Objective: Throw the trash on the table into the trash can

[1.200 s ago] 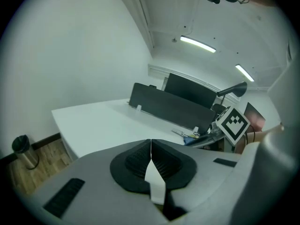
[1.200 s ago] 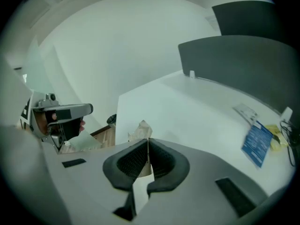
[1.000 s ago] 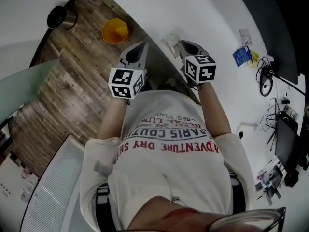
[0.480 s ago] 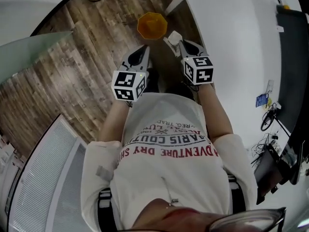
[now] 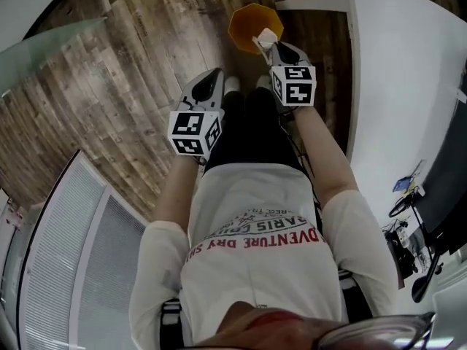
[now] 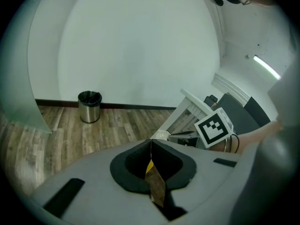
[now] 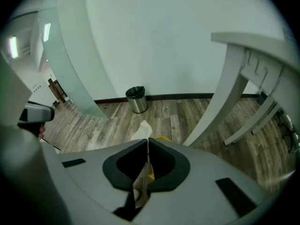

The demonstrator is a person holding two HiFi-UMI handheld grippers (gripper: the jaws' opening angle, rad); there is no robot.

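Observation:
An orange trash can (image 5: pixel 250 25) stands on the wood floor straight ahead. My right gripper (image 5: pixel 272 45) hangs over its near rim, shut on a white scrap of paper (image 5: pixel 266 36). In the right gripper view the scrap (image 7: pixel 142 128) sticks out past the closed tips, with the can's yellow edge (image 7: pixel 162 138) just beyond. My left gripper (image 5: pixel 211 76) is held to the left of the can, a little nearer to me. Its jaws meet at the tip and nothing is between them. The left gripper view shows the right gripper's marker cube (image 6: pixel 213 127) and the scrap (image 6: pixel 161 135).
The white table (image 5: pixel 398 86) runs along the right; its slanted legs (image 7: pixel 220 102) show in the right gripper view. A small steel bin (image 6: pixel 89 106) stands by the far wall. A frosted glass panel (image 5: pixel 44 49) rises at the left. The person's legs are below the grippers.
The view has swung from the table to the floor. The orange can has come from upper left to straight ahead, and the right gripper with the paper now hangs over its rim.

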